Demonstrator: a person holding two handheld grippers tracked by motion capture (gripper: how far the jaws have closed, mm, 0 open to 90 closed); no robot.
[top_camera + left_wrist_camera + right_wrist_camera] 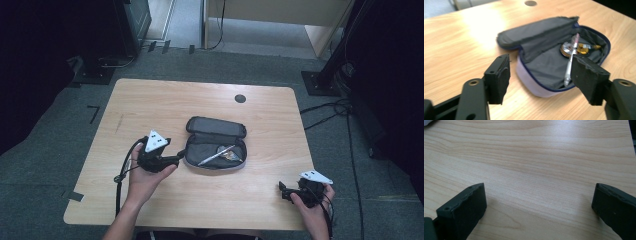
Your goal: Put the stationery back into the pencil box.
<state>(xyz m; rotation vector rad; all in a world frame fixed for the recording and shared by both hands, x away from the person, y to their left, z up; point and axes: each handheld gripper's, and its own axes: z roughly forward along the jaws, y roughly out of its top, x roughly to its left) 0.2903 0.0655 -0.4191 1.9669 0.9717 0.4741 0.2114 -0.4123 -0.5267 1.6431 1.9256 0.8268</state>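
High view: a wooden table occupies the centre of the frame. An open dark pencil case lies at mid-frame, its lid folded back toward the upper part of the picture. Inside the case, a silver pen rests diagonally, with small metallic items just beside it; their nature cannot be told. A round dark grommet sits in the table top, above and right of the case.

Left gripper is held in the left hand at centre-left of the frame, its tips just beside the left end of the case. Left gripper view: jaws stand well apart, released, with nothing between them; the case lies past them at upper centre, the pen partly behind the right-hand jaw.

Right gripper is held in the right hand at lower right, well apart from the case. Right gripper view: jaws spread wide, released, over bare wood.
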